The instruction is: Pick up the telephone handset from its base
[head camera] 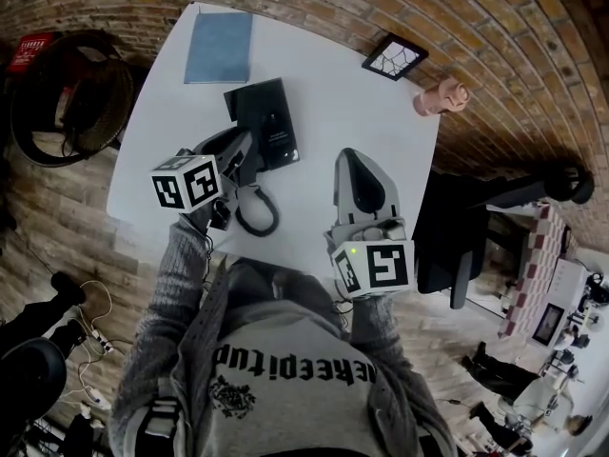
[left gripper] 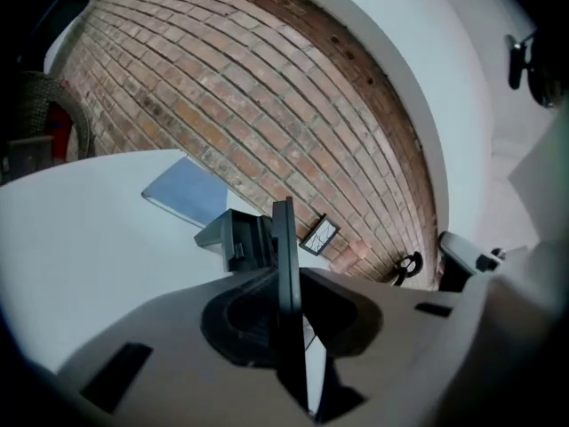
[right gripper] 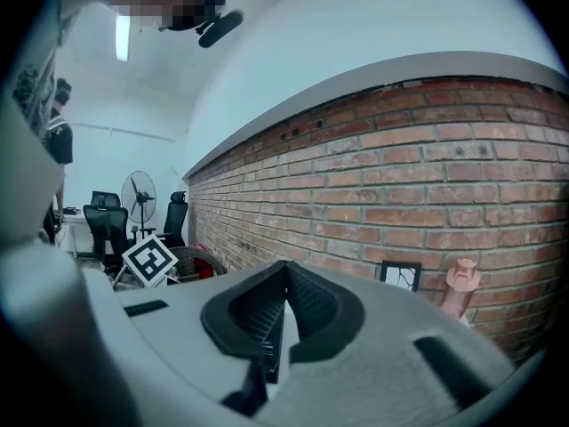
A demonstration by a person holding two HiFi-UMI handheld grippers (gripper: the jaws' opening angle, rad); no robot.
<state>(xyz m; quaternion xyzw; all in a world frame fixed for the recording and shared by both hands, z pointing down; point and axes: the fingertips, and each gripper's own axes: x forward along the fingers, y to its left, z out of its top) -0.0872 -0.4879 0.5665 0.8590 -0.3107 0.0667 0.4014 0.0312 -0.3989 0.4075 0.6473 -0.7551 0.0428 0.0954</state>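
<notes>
While the right tool [head camera: 354, 165] hangs over the desk [head camera: 333, 93] with jaws together and nothing between them, the left tool [head camera: 245, 152] is clamped on the black handset [left gripper: 284, 256]. The handset is held edge-up just beside the telephone base [head camera: 269, 120]. Coiled cord [head camera: 257, 212] loops on the desk. Blue notebook [head camera: 219, 46] lies beyond the base.

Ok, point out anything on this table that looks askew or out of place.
Nothing is spilled or broken. The one thing out of its place is the handset: it is off the telephone base, clamped on edge in the left gripper, and its coiled cord loops loose on the table.
</notes>
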